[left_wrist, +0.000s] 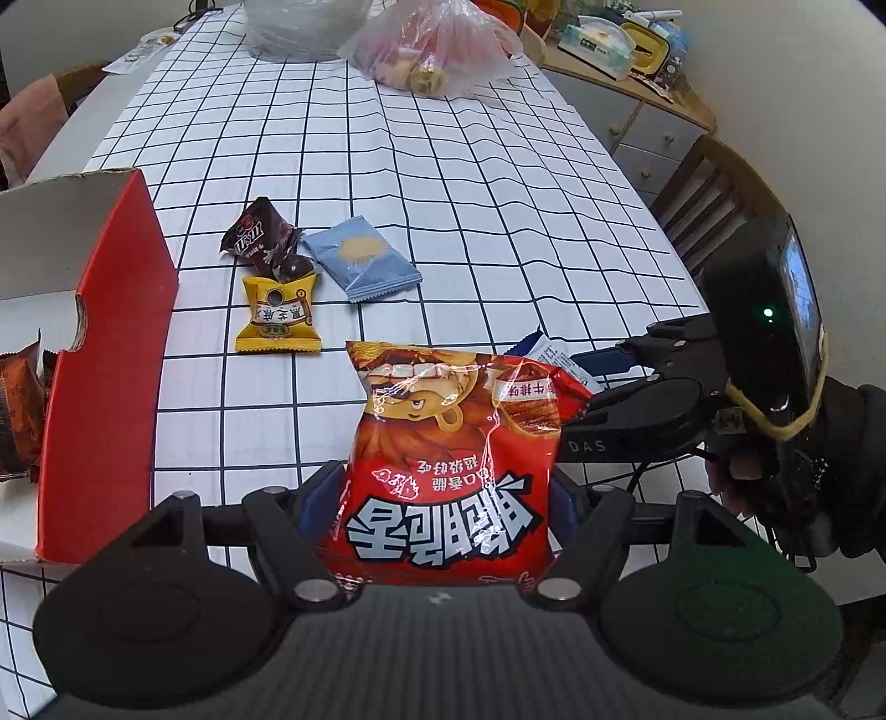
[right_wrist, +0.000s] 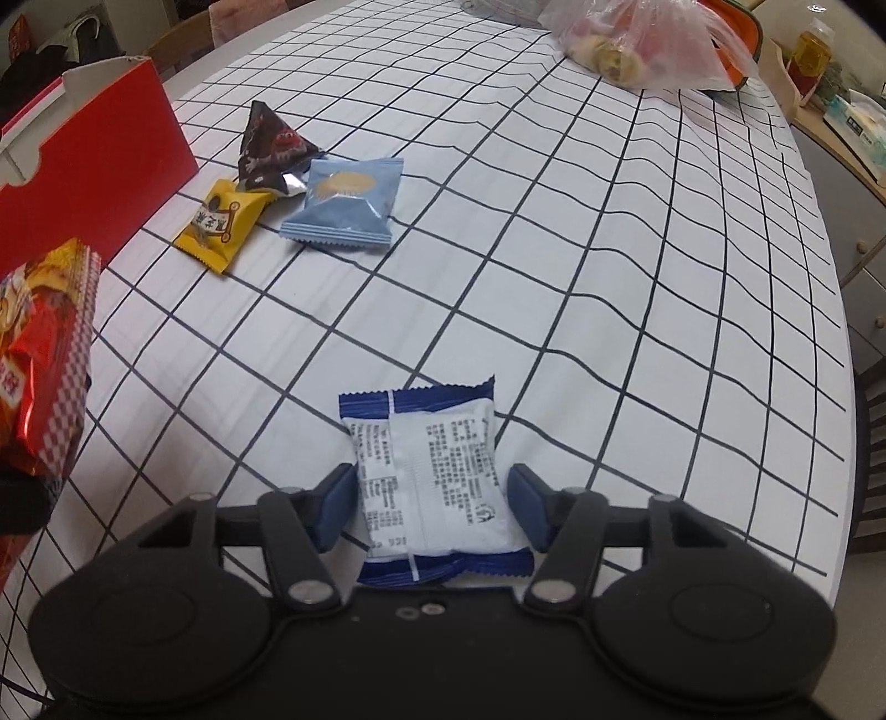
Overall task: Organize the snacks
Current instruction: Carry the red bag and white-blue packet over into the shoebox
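Checked tablecloth (right_wrist: 554,277): left gripper (left_wrist: 443,518) clamps red chip bag (left_wrist: 448,471); right gripper (right_wrist: 432,507) straddles white-blue packet (right_wrist: 429,482), pads apart. Centre packet, squeeze gently.

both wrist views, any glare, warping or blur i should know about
Left wrist view: glare streaks on the red chip bag; fisheye bends the tablecloth grid, dark corners. Right wrist view: grid lines curve strongly toward the edges; the white packet has small, soft print; the plastic bag at the top is slightly blurred.
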Tool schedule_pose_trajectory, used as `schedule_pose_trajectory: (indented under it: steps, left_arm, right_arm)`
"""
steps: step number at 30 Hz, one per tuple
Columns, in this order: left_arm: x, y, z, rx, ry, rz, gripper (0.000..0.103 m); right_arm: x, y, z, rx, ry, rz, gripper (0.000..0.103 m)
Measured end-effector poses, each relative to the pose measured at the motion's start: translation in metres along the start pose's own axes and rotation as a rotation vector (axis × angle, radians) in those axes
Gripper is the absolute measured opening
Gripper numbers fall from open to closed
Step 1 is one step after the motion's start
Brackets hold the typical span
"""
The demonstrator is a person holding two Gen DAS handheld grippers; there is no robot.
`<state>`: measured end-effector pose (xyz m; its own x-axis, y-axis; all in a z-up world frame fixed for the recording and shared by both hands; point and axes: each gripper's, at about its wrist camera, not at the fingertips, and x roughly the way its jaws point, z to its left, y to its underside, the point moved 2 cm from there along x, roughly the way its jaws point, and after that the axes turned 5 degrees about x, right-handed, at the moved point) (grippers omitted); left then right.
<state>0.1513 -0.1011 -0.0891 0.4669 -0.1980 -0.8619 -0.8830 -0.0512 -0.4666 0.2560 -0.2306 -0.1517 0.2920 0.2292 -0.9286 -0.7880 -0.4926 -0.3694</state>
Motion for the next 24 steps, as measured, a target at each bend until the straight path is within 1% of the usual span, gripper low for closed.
schedule_pose_trajectory:
  steps: [2, 4, 9, 13, 17, 24]
  left_arm:
    - [-0.001, 0.000, 0.001, -0.007, -0.005, -0.002, 0.073]
    - [-0.002, -0.001, 0.001, -0.011, -0.011, -0.003, 0.073]
    - [-0.007, -0.001, 0.001, -0.026, -0.032, 0.000, 0.073]
    - [-0.017, 0.000, 0.000, -0.030, -0.054, 0.002, 0.073]
    - [-0.034, 0.000, -0.001, -0.026, -0.057, -0.004, 0.073]
    - [-0.075, -0.005, 0.007, -0.020, -0.070, -0.047, 0.073]
  right_arm:
    - [-0.002, 0.001, 0.000, 0.013, 0.002, -0.009, 0.048]
    - [-0.005, 0.004, 0.000, 0.036, 0.002, -0.016, 0.046]
    - [-0.026, 0.010, 0.002, 0.112, -0.004, -0.055, 0.045]
    - [-0.051, 0.014, 0.014, 0.140, -0.008, -0.078, 0.045]
    - [-0.076, 0.015, 0.029, 0.152, -0.015, -0.098, 0.045]
    - [-0.113, 0.011, 0.057, 0.158, -0.032, -0.135, 0.045]
